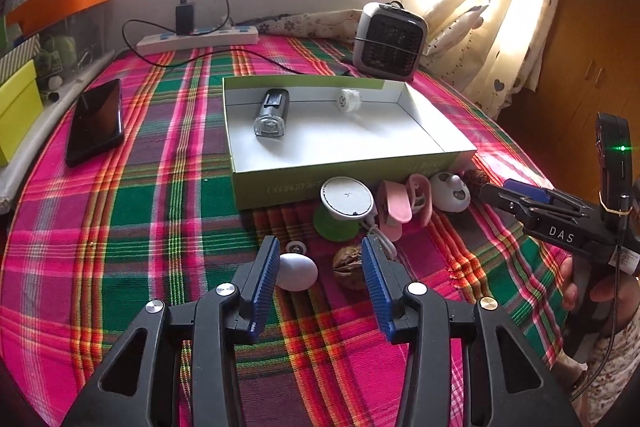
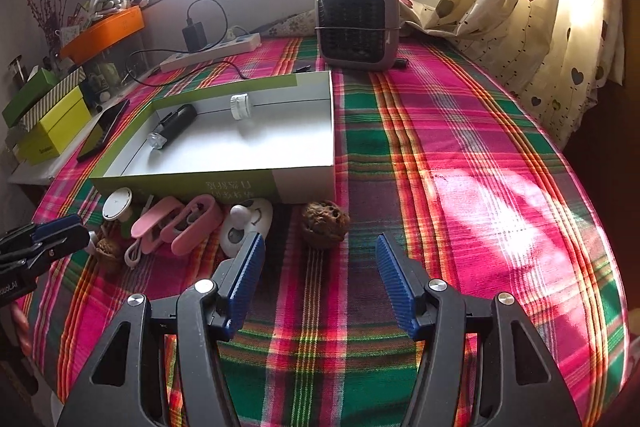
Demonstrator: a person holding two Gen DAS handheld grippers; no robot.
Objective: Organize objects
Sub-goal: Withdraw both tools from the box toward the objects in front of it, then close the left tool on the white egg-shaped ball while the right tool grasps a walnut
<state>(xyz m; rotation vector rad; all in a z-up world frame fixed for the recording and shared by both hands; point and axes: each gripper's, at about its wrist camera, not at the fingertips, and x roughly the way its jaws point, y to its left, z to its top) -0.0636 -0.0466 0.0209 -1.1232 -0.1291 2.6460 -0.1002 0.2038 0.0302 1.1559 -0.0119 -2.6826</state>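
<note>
Blue-padded left gripper [image 1: 320, 267] hangs with jaws apart and empty over an egg [image 1: 297, 271] and walnut [image 1: 349, 267]; the right gripper [image 2: 320, 257], likewise parted, nears another walnut [image 2: 324, 224] beside the box [image 1: 352, 169].

Pink-green plaid cloth [image 1: 120, 227]; green box [image 1: 280, 183], white inside; brownish, perhaps, walnut [image 2: 324, 225].

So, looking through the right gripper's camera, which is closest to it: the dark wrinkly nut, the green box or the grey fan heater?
1. Dark wrinkly nut: just ahead of the right gripper, on the plaid cloth.
2. Green box: behind the nut, to the left.
3. Grey fan heater: farthest, beneath the window.
</note>
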